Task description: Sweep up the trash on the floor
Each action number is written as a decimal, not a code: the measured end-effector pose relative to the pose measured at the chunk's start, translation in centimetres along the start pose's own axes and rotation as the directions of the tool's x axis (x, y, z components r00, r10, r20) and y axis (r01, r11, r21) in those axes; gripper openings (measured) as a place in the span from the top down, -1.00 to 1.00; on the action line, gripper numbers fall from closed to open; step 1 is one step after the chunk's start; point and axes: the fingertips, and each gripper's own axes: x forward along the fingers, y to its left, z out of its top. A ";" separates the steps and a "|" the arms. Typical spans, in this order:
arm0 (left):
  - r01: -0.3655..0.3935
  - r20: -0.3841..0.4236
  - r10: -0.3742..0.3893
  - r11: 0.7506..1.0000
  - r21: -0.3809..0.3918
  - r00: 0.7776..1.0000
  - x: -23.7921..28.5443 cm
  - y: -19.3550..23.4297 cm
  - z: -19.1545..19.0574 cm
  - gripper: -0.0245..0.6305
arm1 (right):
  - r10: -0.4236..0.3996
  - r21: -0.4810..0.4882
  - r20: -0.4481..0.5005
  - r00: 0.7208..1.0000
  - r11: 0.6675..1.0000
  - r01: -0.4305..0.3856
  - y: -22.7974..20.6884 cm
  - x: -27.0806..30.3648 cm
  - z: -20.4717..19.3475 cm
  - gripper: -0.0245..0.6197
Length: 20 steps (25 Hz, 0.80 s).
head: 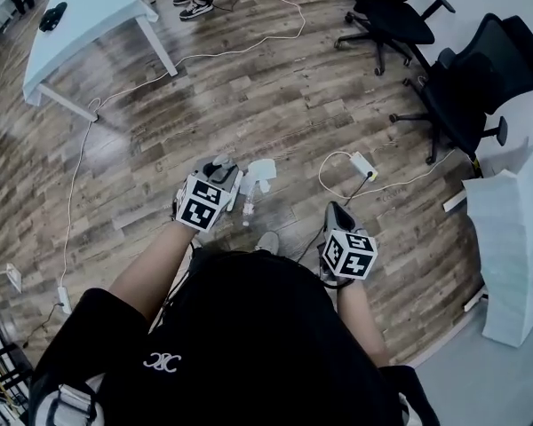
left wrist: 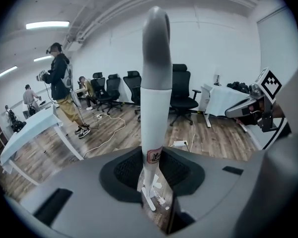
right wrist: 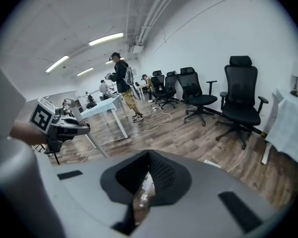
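At the far left of the head view a white desk [head: 93, 11] stands on the wood-plank floor [head: 275, 96], with a small dark object [head: 52, 16] lying on it. A white cable [head: 240, 50] trails from the desk's leg across the boards towards a standing person's shoes [head: 194, 7].

Your left tongs [head: 220, 171] are clamped on an upright handle [left wrist: 155, 83]. The handle is a white pole with a rounded grey cap, and it has a small red-edged label just above the pads. The left gripper view shows both jaws pressed against it.

The trash [head: 260, 174] lies on the floor just right of those tongs, between your two grippers. It is a crumpled white piece with a few small white scraps [head: 247, 208] nearer to you. The same scraps show on the boards below the handle in the left gripper view.

Your right tongs [head: 338, 216] sit lower and to the right, apart from the trash. Their jaws are drawn together with nothing held, and a sliver of littered floor shows through the slit.

Further right a white power adapter [head: 362, 163] rests on the boards with its cord looped. Two black office chairs [head: 471, 82] stand beyond it near the wall. A white-draped desk [head: 513, 238] fills the right edge.
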 end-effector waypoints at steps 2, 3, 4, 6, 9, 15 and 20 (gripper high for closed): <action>0.008 0.004 -0.008 1.000 0.001 1.000 -0.1 -0.5 0.4 0.62 | 0.013 -0.008 -0.002 1.000 1.000 -0.013 -0.1 0.4 0.2 0.88; 0.011 0.007 -0.011 1.000 0.001 1.000 -0.2 -0.6 0.6 0.62 | 0.019 -0.010 -0.003 1.000 1.000 -0.019 -0.1 0.6 0.3 0.88; 0.014 0.010 -0.014 1.000 0.002 1.000 -0.2 -0.8 0.8 0.62 | 0.024 -0.011 -0.005 1.000 1.000 -0.024 -0.1 0.8 0.4 0.88; 0.023 0.017 -0.023 1.000 0.009 1.000 -0.3 -1.2 1.3 0.62 | 0.036 -0.016 -0.008 0.999 0.999 -0.036 0.0 1.2 0.6 0.88; 0.038 0.034 -0.039 0.999 0.028 0.999 -0.8 -2.2 2.0 0.62 | 0.052 -0.025 -0.008 0.999 0.998 -0.052 0.2 1.4 0.8 0.88; 0.033 0.095 -0.036 0.999 0.032 0.995 -2.1 -2.4 4.2 0.62 | 0.070 -0.033 -0.008 0.998 0.997 -0.070 0.7 2.0 1.1 0.88; 0.021 0.153 -0.024 1.000 0.024 0.988 -3.5 -2.4 6.1 0.62 | 0.077 -0.052 -0.010 0.997 0.996 -0.077 0.9 2.2 1.5 0.88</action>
